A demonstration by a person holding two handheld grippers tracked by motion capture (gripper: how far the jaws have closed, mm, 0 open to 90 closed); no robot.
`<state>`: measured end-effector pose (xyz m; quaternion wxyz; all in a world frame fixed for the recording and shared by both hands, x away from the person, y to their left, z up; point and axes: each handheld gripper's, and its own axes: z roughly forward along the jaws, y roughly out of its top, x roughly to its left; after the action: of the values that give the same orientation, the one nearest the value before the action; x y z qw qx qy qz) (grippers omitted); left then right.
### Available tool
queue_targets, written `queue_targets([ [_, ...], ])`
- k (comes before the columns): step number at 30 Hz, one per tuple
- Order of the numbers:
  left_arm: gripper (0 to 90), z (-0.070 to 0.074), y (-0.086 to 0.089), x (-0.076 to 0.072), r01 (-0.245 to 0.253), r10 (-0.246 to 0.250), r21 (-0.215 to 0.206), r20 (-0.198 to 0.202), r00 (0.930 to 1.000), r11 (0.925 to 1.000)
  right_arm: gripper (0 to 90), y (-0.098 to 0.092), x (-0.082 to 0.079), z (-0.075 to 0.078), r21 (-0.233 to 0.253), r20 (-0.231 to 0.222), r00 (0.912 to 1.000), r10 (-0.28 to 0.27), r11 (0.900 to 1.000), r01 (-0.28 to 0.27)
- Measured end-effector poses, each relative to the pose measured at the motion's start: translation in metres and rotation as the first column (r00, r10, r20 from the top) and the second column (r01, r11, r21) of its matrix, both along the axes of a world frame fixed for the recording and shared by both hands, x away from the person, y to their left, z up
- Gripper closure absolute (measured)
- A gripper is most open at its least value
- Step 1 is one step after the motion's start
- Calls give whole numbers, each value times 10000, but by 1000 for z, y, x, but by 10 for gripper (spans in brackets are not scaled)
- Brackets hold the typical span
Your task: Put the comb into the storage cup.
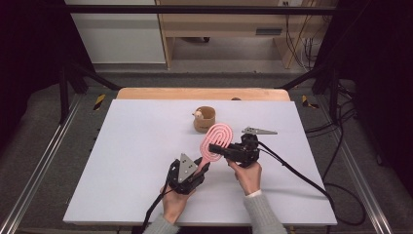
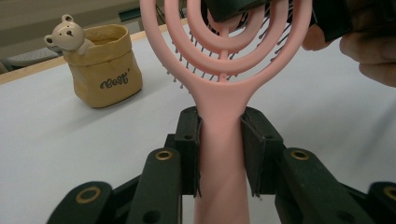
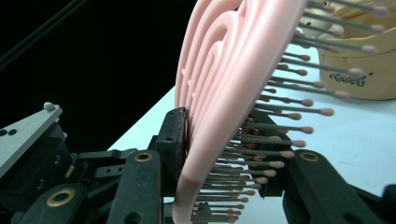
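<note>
A pink hairbrush (image 1: 217,137) with an open looped head is held above the white table, gripped at both ends. My left gripper (image 1: 203,165) is shut on its handle; in the left gripper view the jaws press the handle (image 2: 222,140) from both sides. My right gripper (image 1: 217,149) is shut on the head's edge. In the right gripper view one pad sits on the brush's smooth back (image 3: 210,93) and the other is among the bristles. The right gripper's jaw tip (image 2: 233,8) shows over the brush head (image 2: 224,51).
A small tan fabric pot with a bear figure on its rim (image 1: 204,119) (image 2: 105,65) (image 3: 359,70) stands on the table just beyond the brush. The white tabletop (image 1: 131,146) extends left and right of the hands. Black cables trail off the table's right side (image 1: 311,183).
</note>
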<state>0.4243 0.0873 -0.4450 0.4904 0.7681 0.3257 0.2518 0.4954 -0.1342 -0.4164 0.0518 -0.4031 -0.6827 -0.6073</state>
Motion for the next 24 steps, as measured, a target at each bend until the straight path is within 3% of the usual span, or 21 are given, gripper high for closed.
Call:
queue_targets([
  [16,686,2,-1,2,186,-188,-178,-92,9998,9997,634,-2,-5,4,74,362,9991,204,9998,-207],
  [24,670,6,0,3,342,-347,-262,-171,9993,9991,635,-3,-5,6,78,335,9993,175,9998,-178],
])
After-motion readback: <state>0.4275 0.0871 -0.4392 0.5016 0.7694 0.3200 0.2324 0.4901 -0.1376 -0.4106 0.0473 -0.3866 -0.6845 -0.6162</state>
